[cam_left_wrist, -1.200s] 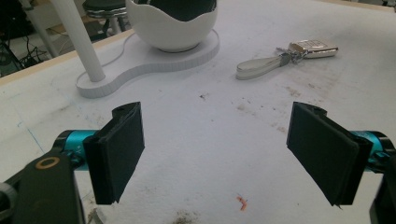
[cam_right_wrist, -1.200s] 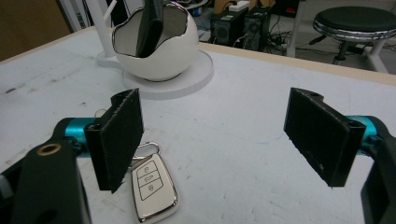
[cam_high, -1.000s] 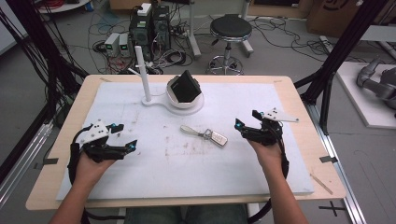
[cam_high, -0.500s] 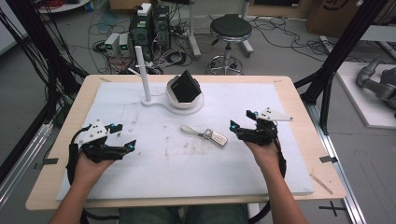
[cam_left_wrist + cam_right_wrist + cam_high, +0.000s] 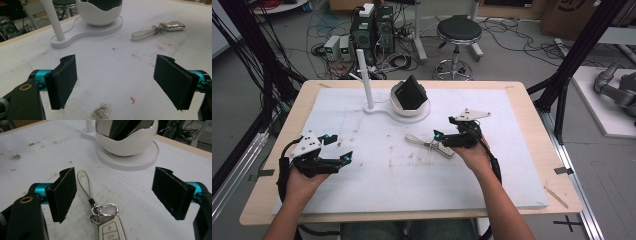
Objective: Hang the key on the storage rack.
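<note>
High view: car key fob (image 5: pixel 443 148) with white strap lies on the white mat (image 5: pixel 377 175), in front of the white bowl stand (image 5: pixel 411 106). Right gripper (image 5: pixel 445 139) over the fob, jaws spread. Left gripper (image 5: pixel 343 152) well left of the stand, jaws apart.

Left gripper view: jaws wide, nothing between; fob (image 5: pixel 172 25) far right of the stand (image 5: pixel 100 15).

Right gripper view: jaws spread either side of the fob (image 5: pixel 110 228); strap loop (image 5: pixel 83 182) points toward the stand (image 5: pixel 126 142).

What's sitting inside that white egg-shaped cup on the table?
A dark, flat-sided block leans tilted inside the white cup, its top poking above the rim. The cup's wall hides the block's lower part and anything beneath it.
</note>
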Tool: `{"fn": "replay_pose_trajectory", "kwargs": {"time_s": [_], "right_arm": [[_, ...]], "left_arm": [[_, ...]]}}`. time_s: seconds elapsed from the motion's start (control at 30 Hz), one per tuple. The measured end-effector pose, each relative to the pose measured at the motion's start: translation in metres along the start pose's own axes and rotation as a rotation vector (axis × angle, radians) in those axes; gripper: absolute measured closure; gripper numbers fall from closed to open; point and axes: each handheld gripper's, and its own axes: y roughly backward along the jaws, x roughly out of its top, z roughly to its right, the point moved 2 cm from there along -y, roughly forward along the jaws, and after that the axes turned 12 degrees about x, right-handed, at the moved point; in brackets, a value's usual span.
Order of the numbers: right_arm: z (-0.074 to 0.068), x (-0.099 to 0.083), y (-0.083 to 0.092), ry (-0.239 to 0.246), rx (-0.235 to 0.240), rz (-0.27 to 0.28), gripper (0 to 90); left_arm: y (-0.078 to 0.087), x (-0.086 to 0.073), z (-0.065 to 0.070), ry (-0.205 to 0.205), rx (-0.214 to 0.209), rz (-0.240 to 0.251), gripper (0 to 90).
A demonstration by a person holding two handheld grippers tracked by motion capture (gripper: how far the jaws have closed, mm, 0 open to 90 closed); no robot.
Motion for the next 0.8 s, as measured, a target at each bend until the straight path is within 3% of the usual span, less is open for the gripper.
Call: {"fn": "replay_pose_trajectory", "kwargs": {"time_s": [0.33,0.37,0.53,0.6,0.67,0.8], "right_arm": [[-0.002,-0.003,-0.038,0.015,0.017,-0.118,20.5],[-0.002,-0.006,-0.044,0.018,0.021,-0.148,20.6],[-0.003,-0.012,-0.055,0.024,0.015,-0.212,20.9],[-0.004,-0.015,-0.06,0.018,0.015,-0.242,23.0],[-0.005,-0.018,-0.064,0.032,0.018,-0.287,34.2],[-0.006,-0.022,-0.068,0.047,0.025,-0.328,39.3]], "left_arm": [[0.0,0.0,0.0,-0.003,-0.003,0.002,19.1],[-0.001,-0.001,0.0,0.0,-0.005,0.0,19.0],[-0.002,-0.001,0.001,-0.008,-0.006,-0.006,19.1],[-0.001,-0.001,0.001,-0.007,-0.006,-0.007,19.1],[-0.001,-0.001,0.001,-0.005,-0.005,-0.006,19.1],[0.0,-0.001,0.001,-0.005,-0.003,-0.005,19.1]]}}
